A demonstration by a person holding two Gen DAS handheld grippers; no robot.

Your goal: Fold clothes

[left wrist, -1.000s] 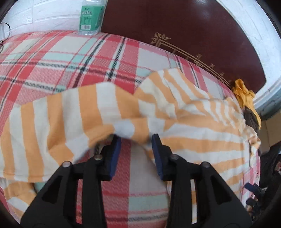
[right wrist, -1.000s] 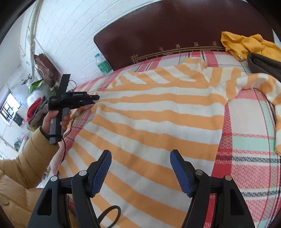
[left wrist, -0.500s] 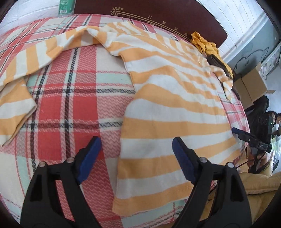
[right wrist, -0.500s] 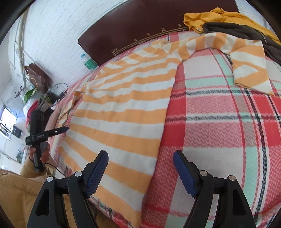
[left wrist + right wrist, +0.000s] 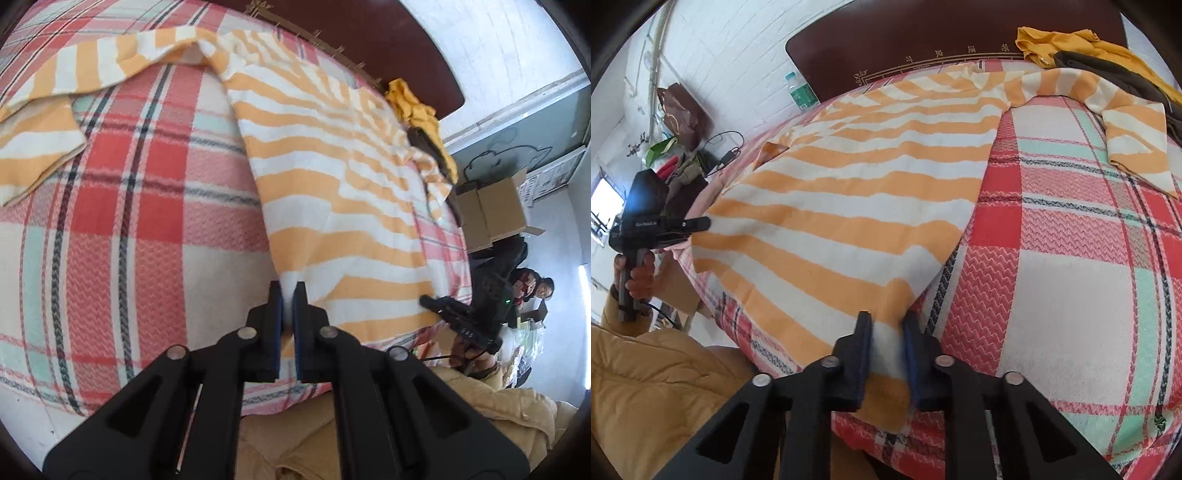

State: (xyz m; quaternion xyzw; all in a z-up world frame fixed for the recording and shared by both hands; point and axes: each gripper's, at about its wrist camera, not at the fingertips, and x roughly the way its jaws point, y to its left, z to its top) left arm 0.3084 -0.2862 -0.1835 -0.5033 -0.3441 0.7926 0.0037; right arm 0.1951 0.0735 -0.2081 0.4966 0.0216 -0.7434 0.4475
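Note:
An orange-and-white striped shirt lies spread flat on the plaid bedspread, collar toward the headboard and hem at the near edge. My left gripper is shut on the hem's left corner, its pads almost touching. In the right wrist view the same shirt fills the left half. There my right gripper is shut on the hem's right corner, with bunched cloth between its pads. Each gripper shows in the other's view: the left gripper and the right gripper, both at the hem. One sleeve lies bent at the far right.
A yellow garment and a dark one lie by the dark red headboard. A water bottle stands at the bed's far left corner. A cardboard box and a seated person are beyond the bed's right side.
Both grippers were open above the shirt half a second ago. They have come down to the hem's two corners and shut on the cloth.

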